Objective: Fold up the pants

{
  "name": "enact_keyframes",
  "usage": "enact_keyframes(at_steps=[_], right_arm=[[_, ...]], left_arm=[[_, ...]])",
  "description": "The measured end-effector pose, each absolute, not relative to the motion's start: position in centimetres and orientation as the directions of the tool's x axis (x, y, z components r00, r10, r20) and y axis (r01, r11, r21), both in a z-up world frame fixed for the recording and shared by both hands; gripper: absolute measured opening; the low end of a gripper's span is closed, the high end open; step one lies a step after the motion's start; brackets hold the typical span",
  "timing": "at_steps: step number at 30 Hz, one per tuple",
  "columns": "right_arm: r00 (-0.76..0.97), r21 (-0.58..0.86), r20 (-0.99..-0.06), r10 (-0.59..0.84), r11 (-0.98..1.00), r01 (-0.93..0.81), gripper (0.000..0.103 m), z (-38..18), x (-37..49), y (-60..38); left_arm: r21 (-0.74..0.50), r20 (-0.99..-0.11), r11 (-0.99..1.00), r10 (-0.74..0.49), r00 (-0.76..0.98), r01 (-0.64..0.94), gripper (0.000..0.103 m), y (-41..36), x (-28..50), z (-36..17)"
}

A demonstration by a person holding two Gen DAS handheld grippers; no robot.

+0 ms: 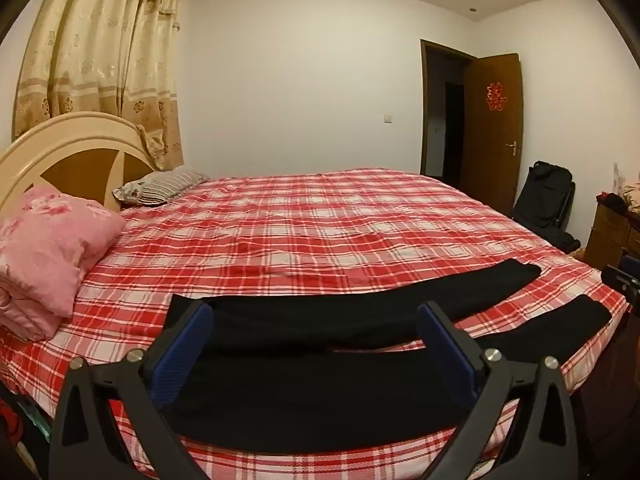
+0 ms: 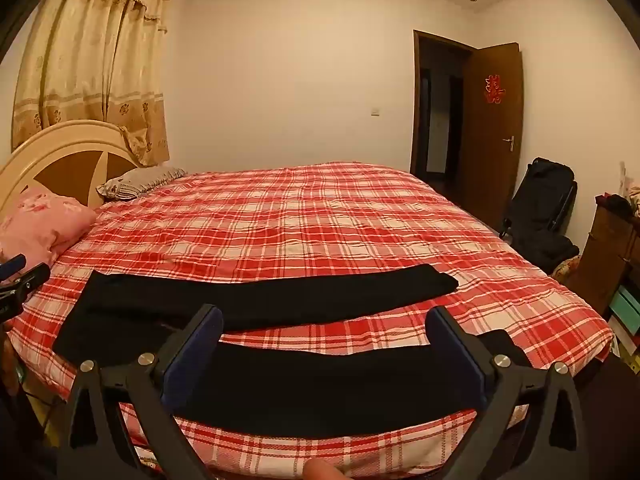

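Left wrist view — you held both grippers wide open, empty, above the near bed edge.
Your left gripper (image 1: 314, 318) and right gripper (image 2: 324, 324) hovered over the black pants (image 1: 320, 320), spread flat on the plaid bed (image 1: 320, 216) — folding not begun; next, pinch the near leg.

Black pants (image 2: 256, 296) spread flat, legs apart, near bed's edge

Matt black cloth pants (image 1: 320, 320) on checked woven cotton-like sheet (image 1: 320, 220).
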State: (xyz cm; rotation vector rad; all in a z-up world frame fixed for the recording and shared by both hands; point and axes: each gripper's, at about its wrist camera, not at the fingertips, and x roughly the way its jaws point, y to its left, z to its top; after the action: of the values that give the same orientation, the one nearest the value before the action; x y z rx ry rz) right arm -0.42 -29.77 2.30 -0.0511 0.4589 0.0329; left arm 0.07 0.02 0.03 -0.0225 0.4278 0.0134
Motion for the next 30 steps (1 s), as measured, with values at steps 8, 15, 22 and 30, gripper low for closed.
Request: enact_keyframes(at_steps=[8,15,22,30], right_arm=[[0.899,-0.040,-0.438,0.018,0.998,-0.039,0.102,2.2,-0.5,-29.4],[0.902,-0.032,-0.432,0.025,0.999,-0.043,0.102,2.3,-0.4,-29.9],[0.902,-0.033,-0.432,0.022,0.999,-0.040,0.102,2.4,-0.4,-30.0],[0.900,-0.039,-0.436,0.020,0.998,-0.041,0.102,2.2,-0.3,-29.8]], left_arm=[[-0.011,-0.404,1.000,0.019,0.915,-0.026,0.103,0.4,-0.2,0.1],[-0.002,-0.405,1.000,0.020,0.914,-0.022,0.103,0.1,-0.2,0.0],[-0.012,-0.401,1.000,0.020,0.916,-0.027,0.103,1.0,0.0,0.2],[-0.012,-0.401,0.999,0.024,0.916,-0.031,0.103,1.1,0.0,0.2]])
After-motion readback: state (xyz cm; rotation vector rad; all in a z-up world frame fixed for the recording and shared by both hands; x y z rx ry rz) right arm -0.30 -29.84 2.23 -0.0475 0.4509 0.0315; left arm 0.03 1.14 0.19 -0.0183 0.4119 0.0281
